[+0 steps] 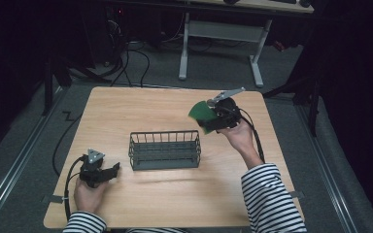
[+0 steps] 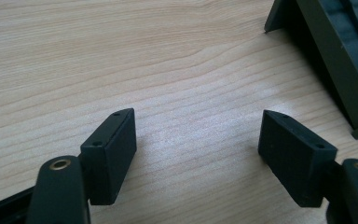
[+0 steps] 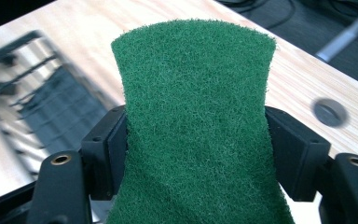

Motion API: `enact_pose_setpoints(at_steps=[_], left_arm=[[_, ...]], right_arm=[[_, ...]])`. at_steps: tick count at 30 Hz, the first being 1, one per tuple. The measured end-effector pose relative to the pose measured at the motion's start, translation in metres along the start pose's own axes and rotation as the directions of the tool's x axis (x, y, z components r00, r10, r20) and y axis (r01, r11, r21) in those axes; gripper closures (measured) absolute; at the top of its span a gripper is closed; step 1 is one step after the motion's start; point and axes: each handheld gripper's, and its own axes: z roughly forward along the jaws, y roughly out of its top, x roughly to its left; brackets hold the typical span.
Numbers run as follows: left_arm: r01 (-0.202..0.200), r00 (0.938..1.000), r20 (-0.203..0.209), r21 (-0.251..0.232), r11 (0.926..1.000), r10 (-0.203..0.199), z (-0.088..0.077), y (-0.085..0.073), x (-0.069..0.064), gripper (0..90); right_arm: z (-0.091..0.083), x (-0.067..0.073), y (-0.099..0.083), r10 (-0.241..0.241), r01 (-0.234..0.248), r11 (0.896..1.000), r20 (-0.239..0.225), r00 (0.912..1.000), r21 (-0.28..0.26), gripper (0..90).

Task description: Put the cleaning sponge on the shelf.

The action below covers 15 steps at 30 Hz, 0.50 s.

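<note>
Clamping a green fibrous scouring pad [image 3: 198,126] between its two black jaws, the right gripper [image 1: 218,115] is held up above the far right part of the pale wooden tabletop [image 1: 175,199], just beyond the right end of the dark wire rack basket [image 1: 164,149] that sits near the middle. From the right gripper view the pad is pinched in at its waist where the jaws press it, and its upper edge flares wider above them, with the basket blurred off to the left behind it. The left gripper [image 1: 98,171] rests low at the near left of the tabletop, well apart from the basket's left end; its jaws stand wide apart with bare wood between them. Striped sleeves [image 1: 272,199] cover both forearms
</note>
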Motion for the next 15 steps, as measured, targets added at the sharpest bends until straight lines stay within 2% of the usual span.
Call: enact_pose_setpoints(at_steps=[2,3,4,5,6,7,9,11,15], left_arm=[[0.0,1.0,0.0,0.0,1.0,0.0,0.0,0.0,0.0,28.3],[0.0,1.0,0.0,0.0,1.0,0.0,0.0,0.0,0.0,28.3],[0.0,1.0,0.0,0.0,1.0,0.0,0.0,0.0,0.0,28.3],[-0.001,1.0,0.0,0.001,1.0,0.001,0.0,0.0,0.0,28.1],[-0.001,1.0,0.0,0.001,1.0,0.001,0.0,0.0,0.0,28.1],[-0.001,1.0,0.0,0.001,1.0,0.001,0.0,0.0,0.0,28.1],[0.0,1.0,0.001,0.0,1.0,0.0,0.0,0.0,0.0,28.3],[0.0,1.0,0.0,0.0,1.0,0.0,0.0,0.0,0.0,28.3],[0.001,1.0,-0.001,-0.001,1.0,-0.001,0.0,0.0,0.0,28.5]], right_arm=[[0.003,0.013,0.004,-0.037,0.037,0.999,-0.017,0.9992,0.008,29.6],[0.003,0.013,0.004,-0.037,0.037,0.999,-0.017,0.9992,0.008,29.6],[0.005,0.019,0.006,-0.048,0.049,0.999,-0.029,0.9984,0.013,29.5],[0.01,0.03,0.01,-0.082,0.083,0.996,-0.043,0.9957,0.02,29.6],[0.01,0.03,0.01,-0.082,0.083,0.996,-0.043,0.9957,0.02,29.6],[0.016,0.039,0.013,-0.103,0.105,0.994,-0.059,0.9929,0.025,29.5],[0.02,0.042,0.014,-0.103,0.105,0.994,-0.066,0.9925,0.032,29.5],[0.031,0.049,0.015,-0.114,0.119,0.991,-0.074,0.9907,0.062,29.5],[0.041,0.053,0.014,-0.112,0.119,0.989,-0.084,0.9902,0.084,29.6]])
